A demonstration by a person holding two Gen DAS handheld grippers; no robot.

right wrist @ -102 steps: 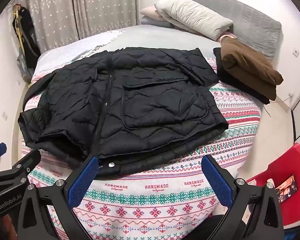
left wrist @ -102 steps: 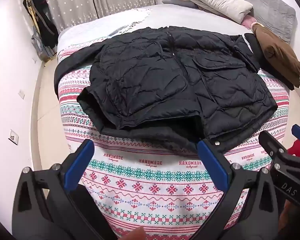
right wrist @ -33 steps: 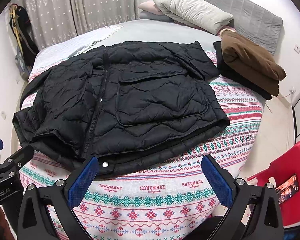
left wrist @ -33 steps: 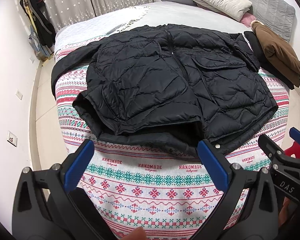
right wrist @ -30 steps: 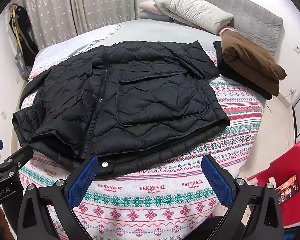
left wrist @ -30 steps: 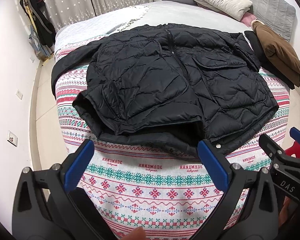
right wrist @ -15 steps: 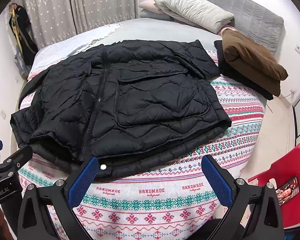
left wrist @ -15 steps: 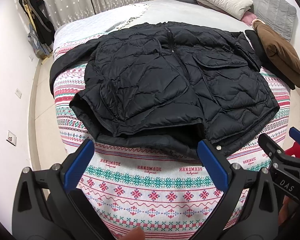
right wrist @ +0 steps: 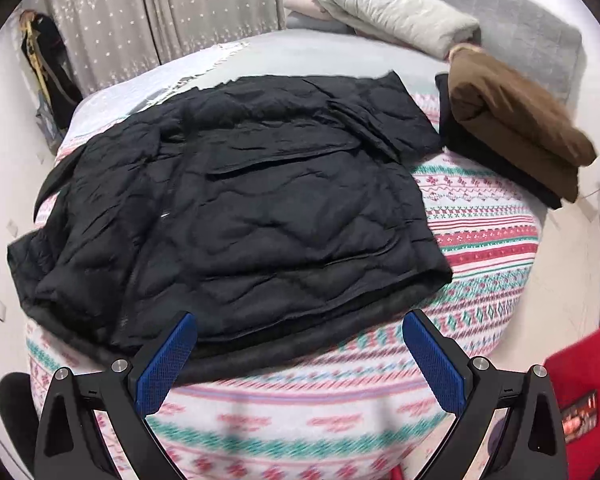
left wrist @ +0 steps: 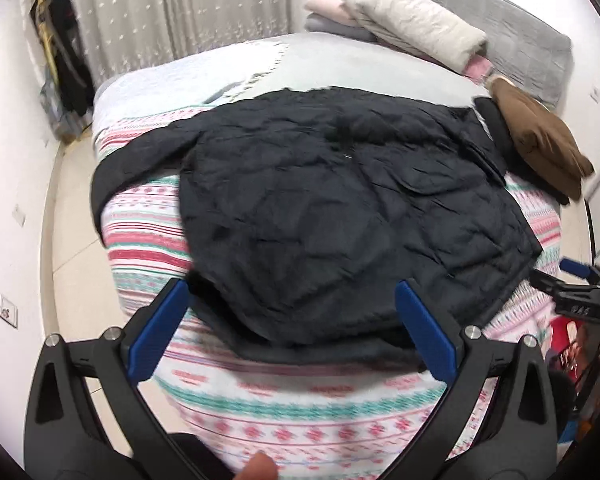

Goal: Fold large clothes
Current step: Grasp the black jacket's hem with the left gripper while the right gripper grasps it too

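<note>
left wrist view: we push closer since half second ago, black jacket (left wrist: 340,216) fills more frame, lies spread on patterned blanket (left wrist: 300,408). left gripper (left wrist: 292,340) over hem, jaws apart, empty. right gripper (right wrist: 300,364) likewise. we judge hem grab near.

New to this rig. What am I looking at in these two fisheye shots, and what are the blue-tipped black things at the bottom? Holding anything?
No robot arm here: a person carries a two-finger gripper in each hand, each with a fisheye camera looking forward along its fingers. The blue-padded prongs are those fingers. One picture is from the left gripper, the other from the right gripper. Both are open and hold nothing. Ahead, a black quilted jacket lies spread on a bed with a patterned blanket, not yet folded. Beside it sits a folded brown garment.
</note>
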